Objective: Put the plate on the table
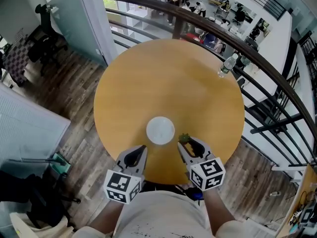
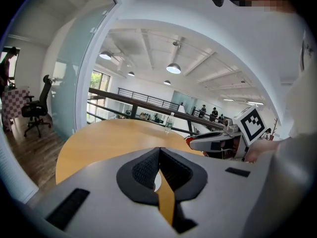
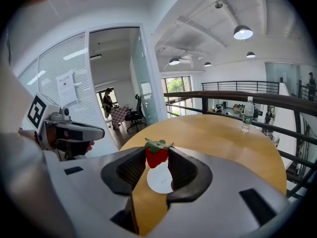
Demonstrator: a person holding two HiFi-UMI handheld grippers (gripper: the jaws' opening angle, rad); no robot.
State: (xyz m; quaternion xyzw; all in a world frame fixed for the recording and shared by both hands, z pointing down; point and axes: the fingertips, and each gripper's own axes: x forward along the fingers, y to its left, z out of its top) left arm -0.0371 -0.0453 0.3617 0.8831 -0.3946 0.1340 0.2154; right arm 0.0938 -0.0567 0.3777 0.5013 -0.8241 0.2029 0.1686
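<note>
No legible text anywhere

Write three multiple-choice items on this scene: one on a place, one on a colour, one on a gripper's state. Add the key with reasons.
1. Where does the water bottle stand?
A. at the far edge of the table
B. on the plate
C. on the floor

2. What colour is the plate?
A. blue
B. white
C. black

3. What state is the right gripper in?
A. open and empty
B. shut on a strawberry
C. shut on the bottle

Key:
1 A: the head view shows the bottle upright at the round top's far rim.
2 B: the plate shows as a plain white disc on the wood.
3 B: the right gripper view shows the red fruit pinched between the pads.
</note>
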